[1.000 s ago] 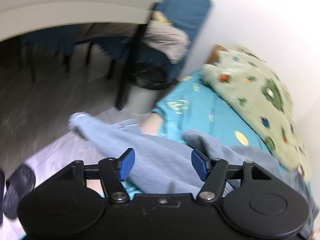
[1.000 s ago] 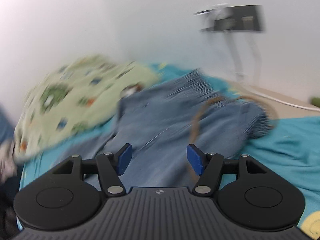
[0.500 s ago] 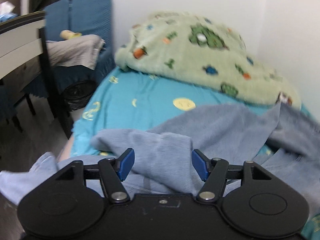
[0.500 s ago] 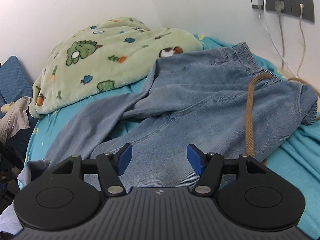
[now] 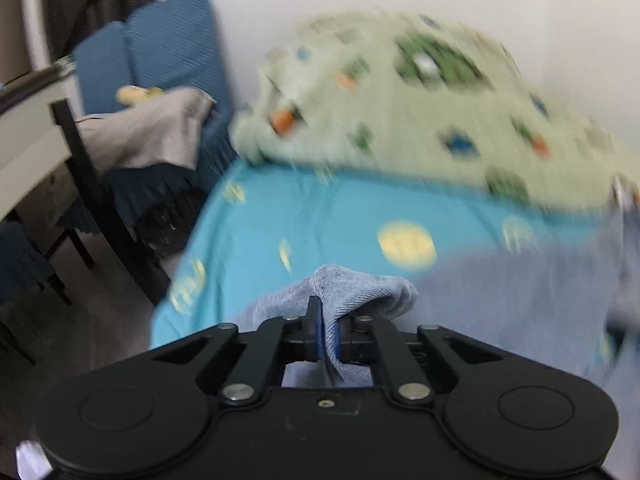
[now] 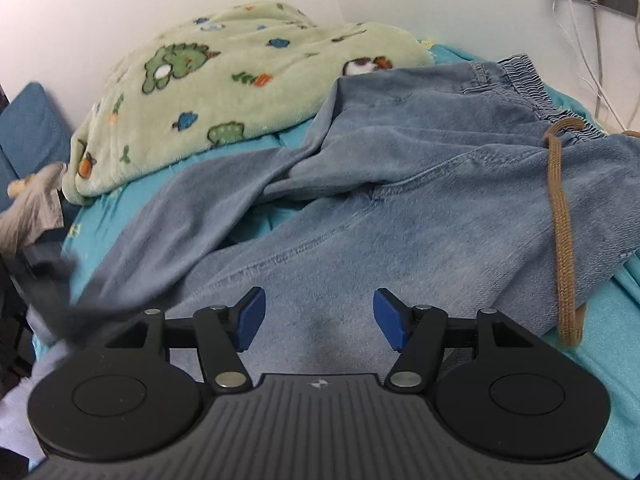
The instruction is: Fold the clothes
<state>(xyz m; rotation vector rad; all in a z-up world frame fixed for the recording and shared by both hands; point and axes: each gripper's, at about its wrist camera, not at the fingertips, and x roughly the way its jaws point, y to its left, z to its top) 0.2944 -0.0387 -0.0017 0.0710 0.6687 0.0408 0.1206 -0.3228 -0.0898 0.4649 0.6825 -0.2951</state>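
The left gripper, open half a second ago above loose denim, is now clamped on a fold of the jeans leg; the fold can begin. The right gripper stands half open, holding nothing, above the jeans' thigh. The jeans lie spread across the bed, their waistband beside the blanket.

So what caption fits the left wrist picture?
Left gripper shut on a jeans leg above the turquoise bedsheet.
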